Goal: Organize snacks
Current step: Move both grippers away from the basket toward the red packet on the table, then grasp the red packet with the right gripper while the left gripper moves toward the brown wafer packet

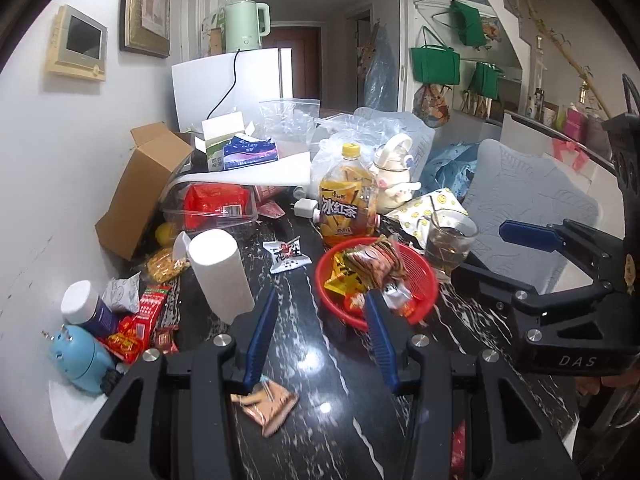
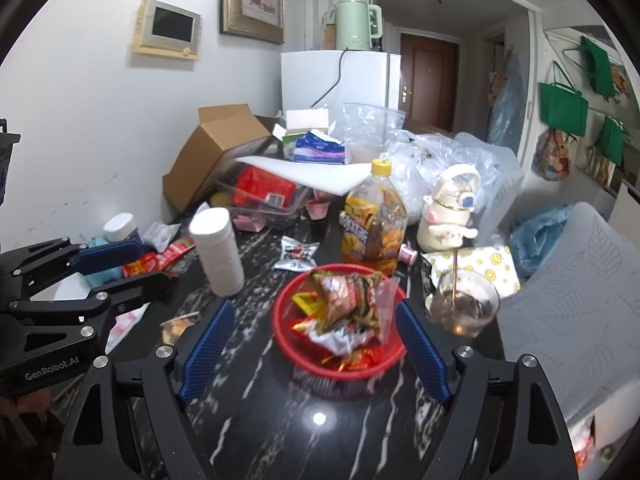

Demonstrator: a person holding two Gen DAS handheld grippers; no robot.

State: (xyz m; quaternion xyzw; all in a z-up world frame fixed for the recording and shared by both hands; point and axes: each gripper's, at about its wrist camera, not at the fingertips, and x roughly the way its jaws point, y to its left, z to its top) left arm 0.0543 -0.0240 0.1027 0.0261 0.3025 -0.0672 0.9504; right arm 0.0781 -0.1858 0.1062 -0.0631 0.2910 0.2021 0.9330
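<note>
Grippers both spread wide and empty over the dark marble table (image 2: pixel 320 432).

My left gripper (image 1: pixel 322 336) hovers above a tan snack packet (image 1: pixel 266 402) at the near edge; my right gripper (image 2: pixel 316 344) faces the red basket (image 2: pixel 288 344), already heaped with snacks. I judge the drinking glass (image 2: pixel 466 306) just beside the basket the risk: a careless right swing could tip it.

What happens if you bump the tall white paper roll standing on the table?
The paper roll stands upright on one end, tall and narrow, so it would probably tip easily. Being round, it may then roll across the shiny black table. It looks soft and light.
</note>
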